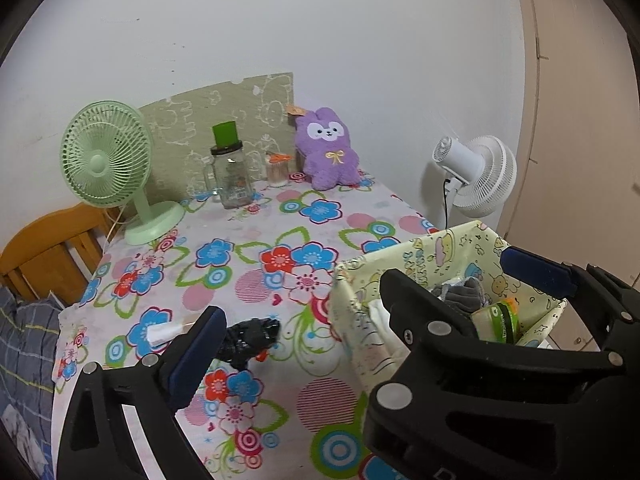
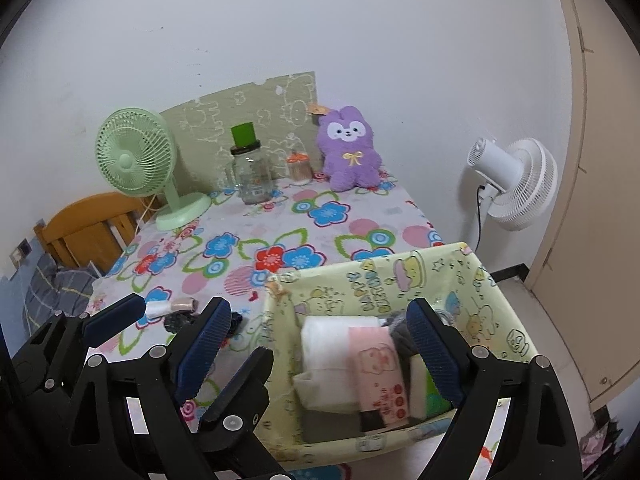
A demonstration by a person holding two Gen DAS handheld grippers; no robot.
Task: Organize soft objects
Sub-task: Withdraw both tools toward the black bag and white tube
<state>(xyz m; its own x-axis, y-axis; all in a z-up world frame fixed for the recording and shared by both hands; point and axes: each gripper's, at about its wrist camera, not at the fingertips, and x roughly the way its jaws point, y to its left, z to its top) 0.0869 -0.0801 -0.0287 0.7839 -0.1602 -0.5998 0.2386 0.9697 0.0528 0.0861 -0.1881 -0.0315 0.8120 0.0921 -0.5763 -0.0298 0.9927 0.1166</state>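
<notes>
A yellow cartoon-print fabric basket stands at the near right of the flowered table. It holds a white roll, a pink pack, a grey cloth and a green-labelled pack. My right gripper hangs open above the basket, its pads touching nothing. My left gripper is open wide beside it, and the two grippers' fingers interleave. A crumpled black item and a small white roll lie on the cloth by the left finger. A purple plush bunny sits against the far wall.
A green desk fan, a glass jar with a green lid and a small toothpick jar stand at the back. A white floor fan is right of the table. A wooden headboard and plaid bedding lie left.
</notes>
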